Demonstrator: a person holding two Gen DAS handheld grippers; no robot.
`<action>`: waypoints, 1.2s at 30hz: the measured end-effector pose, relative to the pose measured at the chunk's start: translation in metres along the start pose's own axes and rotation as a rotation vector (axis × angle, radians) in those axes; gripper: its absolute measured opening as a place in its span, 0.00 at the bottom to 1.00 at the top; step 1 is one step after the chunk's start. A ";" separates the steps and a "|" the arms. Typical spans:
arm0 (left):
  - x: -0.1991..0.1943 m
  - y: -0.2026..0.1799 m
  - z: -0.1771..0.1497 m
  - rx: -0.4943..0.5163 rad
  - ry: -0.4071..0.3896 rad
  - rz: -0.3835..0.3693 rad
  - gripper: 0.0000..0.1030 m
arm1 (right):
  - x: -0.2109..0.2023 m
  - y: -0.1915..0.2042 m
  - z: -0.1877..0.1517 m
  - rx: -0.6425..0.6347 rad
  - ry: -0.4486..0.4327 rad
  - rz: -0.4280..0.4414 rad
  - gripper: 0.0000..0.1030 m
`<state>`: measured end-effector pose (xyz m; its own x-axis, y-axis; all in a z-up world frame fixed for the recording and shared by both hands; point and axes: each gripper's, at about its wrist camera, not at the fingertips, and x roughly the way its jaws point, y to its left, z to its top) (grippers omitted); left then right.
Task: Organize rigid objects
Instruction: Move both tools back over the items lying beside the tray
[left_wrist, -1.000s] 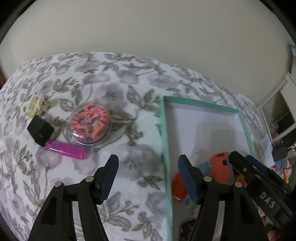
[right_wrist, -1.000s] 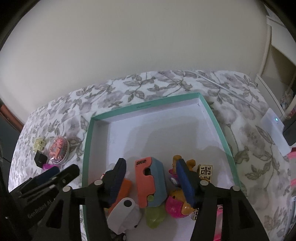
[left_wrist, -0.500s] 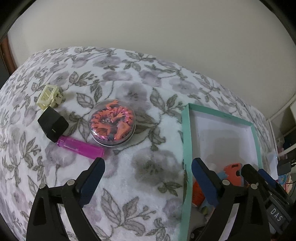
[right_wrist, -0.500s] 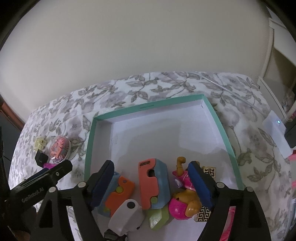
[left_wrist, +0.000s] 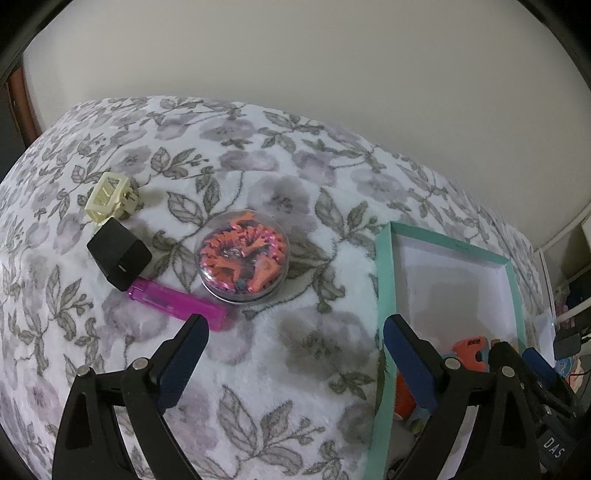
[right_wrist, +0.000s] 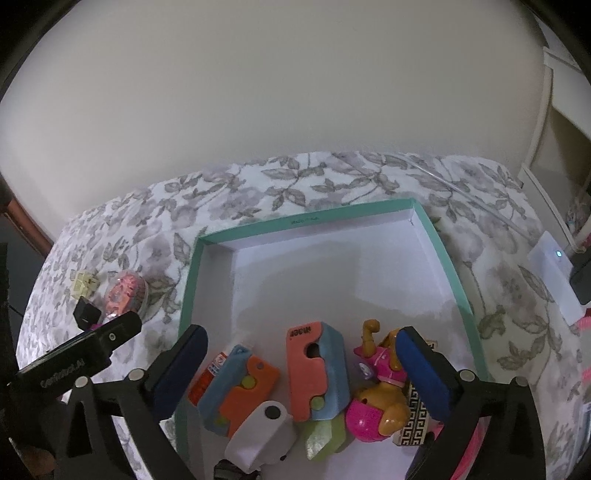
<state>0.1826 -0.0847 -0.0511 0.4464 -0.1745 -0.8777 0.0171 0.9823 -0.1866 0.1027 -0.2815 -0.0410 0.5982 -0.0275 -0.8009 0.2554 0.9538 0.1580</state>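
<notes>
Your floral-patterned blanketed bed (left_wrist: 295, 350) carries the shallow teal-rimmed white box (right_wrist: 369, 218) toward its right edge, toys piled at the box's near end. Your right hand-held gripper (right_wrist: 301, 354) has just been opening and stands wide above that pile, holding nothing. Your left hand-held gripper (left_wrist: 291, 347), also wide and empty, is the nearer to the translucent magenta plastic lighter (left_wrist: 177, 301). The lighter lies just ahead-left, with its long axis slanting across the jaws. Bare blanket lies between it and the box.
</notes>
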 end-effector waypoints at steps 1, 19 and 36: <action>-0.001 0.003 0.001 -0.004 -0.004 0.000 0.93 | 0.000 0.001 0.000 0.002 0.000 0.005 1.00; -0.015 0.085 0.023 -0.114 -0.095 0.138 0.93 | 0.004 0.071 -0.011 -0.109 -0.032 0.053 1.00; -0.021 0.151 0.027 -0.236 -0.077 0.124 0.93 | 0.014 0.138 -0.035 -0.279 -0.018 0.064 1.00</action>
<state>0.1998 0.0695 -0.0491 0.4988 -0.0396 -0.8658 -0.2469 0.9511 -0.1857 0.1202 -0.1397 -0.0507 0.6201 0.0328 -0.7839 -0.0013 0.9992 0.0409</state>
